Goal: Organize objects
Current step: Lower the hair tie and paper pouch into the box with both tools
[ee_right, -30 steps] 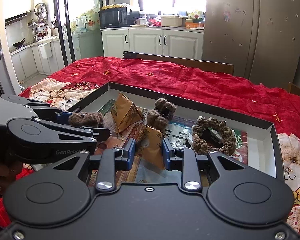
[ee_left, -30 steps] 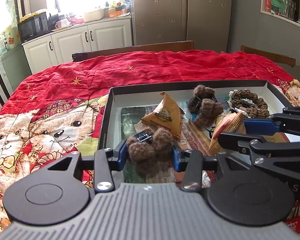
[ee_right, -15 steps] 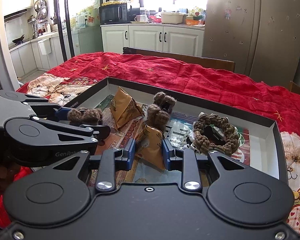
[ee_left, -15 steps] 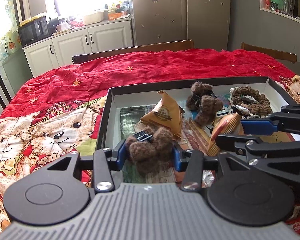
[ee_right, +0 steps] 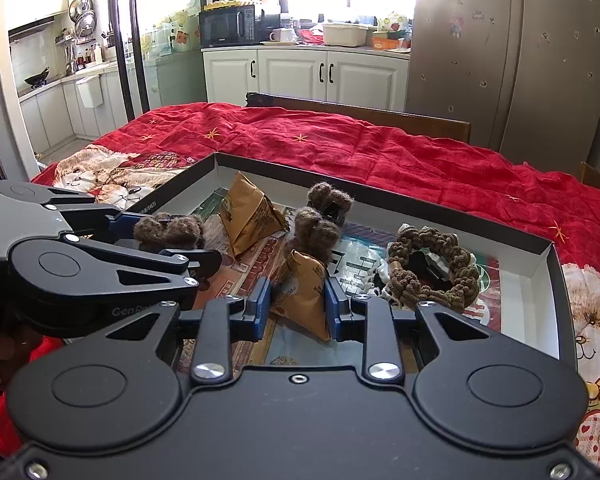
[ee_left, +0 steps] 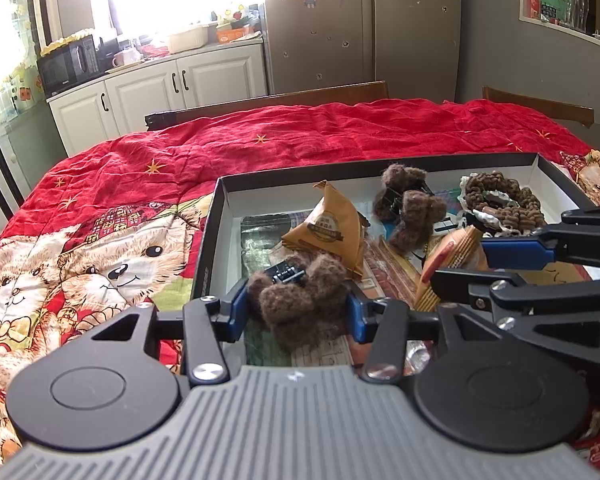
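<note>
Fuzzy brown hair clip (ee_left: pixel 300 296) sits between the left gripper (ee_left: pixel 296 308) pads at the shallow box's (ee_left: pixel 208 240) near left corner; the jaws have just been opening, likely to release it there. Right gripper (ee_right: pixel 298 304) is clamped on a tan triangular packet (ee_right: pixel 304 296), held low over the box.

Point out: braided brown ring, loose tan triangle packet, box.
braided brown ring (ee_right: pixel 434 268), right wrist view, its near braid.
loose tan triangle packet (ee_left: pixel 332 228), left wrist view, printed face.
box (ee_right: pixel 384 204), right wrist view, far wall.
</note>
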